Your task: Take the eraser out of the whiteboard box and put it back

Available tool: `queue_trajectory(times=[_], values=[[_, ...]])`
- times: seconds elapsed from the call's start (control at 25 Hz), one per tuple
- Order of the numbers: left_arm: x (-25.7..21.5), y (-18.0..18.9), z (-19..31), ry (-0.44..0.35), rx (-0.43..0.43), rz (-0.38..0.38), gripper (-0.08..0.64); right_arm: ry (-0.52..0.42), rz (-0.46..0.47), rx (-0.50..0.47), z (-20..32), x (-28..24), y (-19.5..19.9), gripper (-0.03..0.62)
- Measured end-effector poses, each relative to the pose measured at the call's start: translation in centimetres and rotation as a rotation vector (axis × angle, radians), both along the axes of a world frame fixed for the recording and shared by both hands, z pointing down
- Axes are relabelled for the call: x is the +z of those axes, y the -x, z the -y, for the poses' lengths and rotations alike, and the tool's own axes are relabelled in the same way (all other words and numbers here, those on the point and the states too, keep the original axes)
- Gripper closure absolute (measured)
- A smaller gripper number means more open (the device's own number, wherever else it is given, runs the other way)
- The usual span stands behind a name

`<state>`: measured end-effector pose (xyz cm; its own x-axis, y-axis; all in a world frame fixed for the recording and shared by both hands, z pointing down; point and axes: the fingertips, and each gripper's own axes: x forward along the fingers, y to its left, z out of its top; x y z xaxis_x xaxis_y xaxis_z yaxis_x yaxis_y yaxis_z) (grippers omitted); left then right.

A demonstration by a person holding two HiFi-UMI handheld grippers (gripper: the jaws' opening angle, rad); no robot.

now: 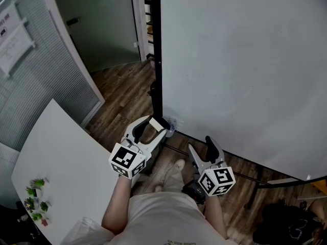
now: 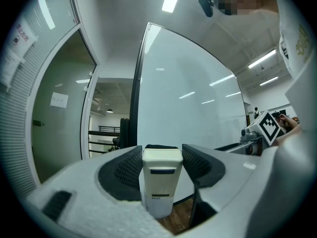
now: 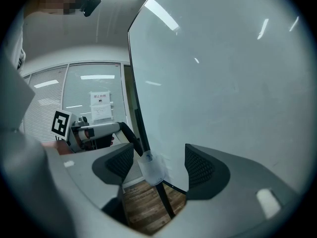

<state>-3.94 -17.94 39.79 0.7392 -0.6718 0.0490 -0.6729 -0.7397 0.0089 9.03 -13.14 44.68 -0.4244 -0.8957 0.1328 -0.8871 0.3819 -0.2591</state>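
Note:
My left gripper point(image 1: 156, 126) is shut on a cream eraser point(image 1: 155, 122) with a blue label, held level just left of the whiteboard's point(image 1: 245, 60) lower left corner. In the left gripper view the eraser point(image 2: 161, 180) stands upright between the two black pads point(image 2: 128, 168). A small clear plastic box point(image 1: 170, 125) hangs at that corner of the board, right beside the eraser. My right gripper point(image 1: 203, 149) stands open and holds nothing, lower and to the right. In the right gripper view, the clear box point(image 3: 151, 168) shows beyond the open right gripper point(image 3: 159, 165).
A black post point(image 1: 157, 60) edges the whiteboard on the left. A white table point(image 1: 56, 157) with small green items point(image 1: 36, 198) stands at lower left. A blind-covered glass partition point(image 1: 30, 86) is behind it. The floor is wood, with a dark bag point(image 1: 286, 223) at lower right.

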Motion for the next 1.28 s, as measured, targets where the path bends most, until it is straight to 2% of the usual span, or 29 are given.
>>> queue_trajectory(times=[0.56, 1.28], values=[[0.8, -1.7, 1.4, 0.014, 0.026, 0.007, 0.308, 0.015, -0.003, 0.012, 1.0, 0.5, -1.1, 0.265], [2.5, -1.7, 2.2, 0.049, 0.029, 0.012, 0.308, 0.035, -0.010, 0.012, 1.6, 1.3, -1.6, 0.269]])
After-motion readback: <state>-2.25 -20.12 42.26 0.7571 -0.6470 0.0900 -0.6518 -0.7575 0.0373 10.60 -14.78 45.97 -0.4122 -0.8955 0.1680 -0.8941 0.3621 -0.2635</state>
